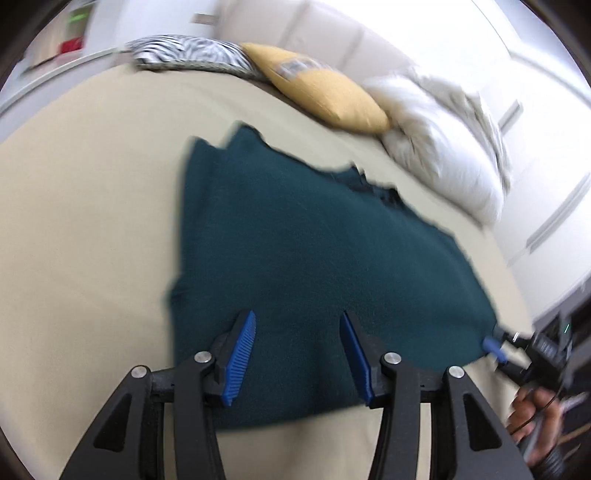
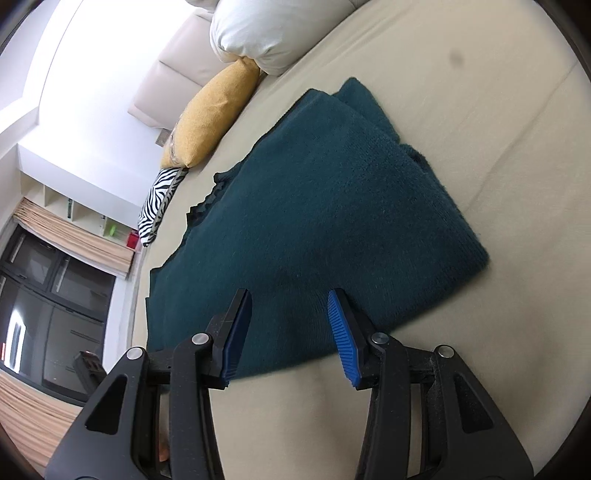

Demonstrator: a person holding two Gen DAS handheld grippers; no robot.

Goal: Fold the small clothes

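Left wrist view: a beige bed sheet (image 1: 92,229) is seen stretched over a bed, with a cream padded headboard (image 1: 332,33) and white walls behind, all smeared by motion blur. A dark teal fuzzy knitted garment (image 1: 314,258) is laid flat on the sheet, partly folded. The left hand-held gripper (image 1: 297,354) is held wide apart above its near edge, gripping nothing. The right hand-held gripper (image 1: 493,347) is cut off at the frame edge, near the garment's corner; contact cannot be judged there. In the right wrist view its fingers are spread, empty. A mustard yellow cushion (image 2: 214,114), a zebra-striped cushion (image 2: 159,206) and a white pillow (image 2: 273,29) are lined along the headboard. Dark windows (image 2: 55,306) are seen beyond.
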